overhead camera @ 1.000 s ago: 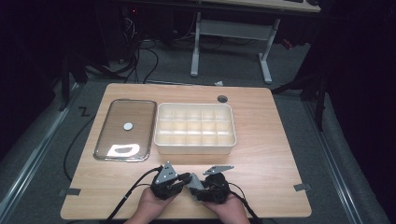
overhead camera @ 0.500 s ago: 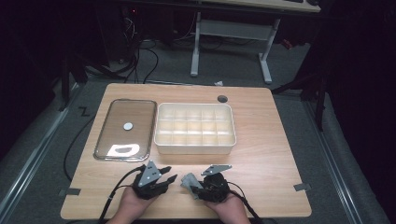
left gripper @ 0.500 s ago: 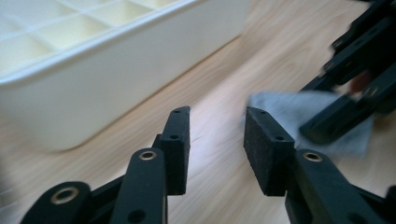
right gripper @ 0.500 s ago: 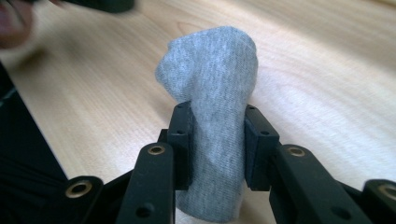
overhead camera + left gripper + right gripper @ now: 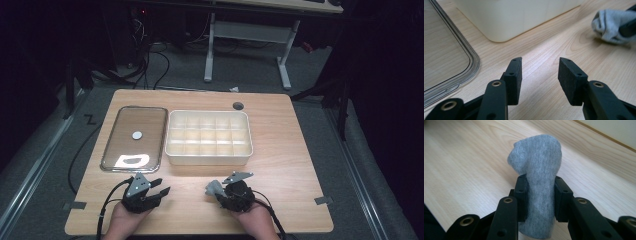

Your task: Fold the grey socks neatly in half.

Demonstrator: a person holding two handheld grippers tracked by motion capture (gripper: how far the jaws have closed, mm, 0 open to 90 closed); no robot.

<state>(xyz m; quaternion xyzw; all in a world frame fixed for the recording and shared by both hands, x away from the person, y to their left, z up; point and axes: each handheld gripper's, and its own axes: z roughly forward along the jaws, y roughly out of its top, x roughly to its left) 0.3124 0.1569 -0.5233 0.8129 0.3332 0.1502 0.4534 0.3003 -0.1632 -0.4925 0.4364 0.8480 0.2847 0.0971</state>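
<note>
- Right gripper (image 5: 537, 192) clamps a grey sock (image 5: 537, 170) just above the table (image 5: 290, 175), in front of the bin (image 5: 209, 137)
- Left gripper (image 5: 540, 75) has just been opening, nothing between its jaws
- Bin looks empty; sock not yet stowed, lid (image 5: 134, 137) lies beside

Sock (image 5: 537, 177): lower end hidden between right gripper (image 5: 537, 195) jaws and cut off at the frame bottom in the right gripper view; in the left gripper view its right part runs off the edge, partly covered by a dark jaw. Organizer box (image 5: 511, 17) & clear lid (image 5: 446, 57) both cropped there. High view: compartment contents too small to tell; forearms cut off at bottom.
</note>
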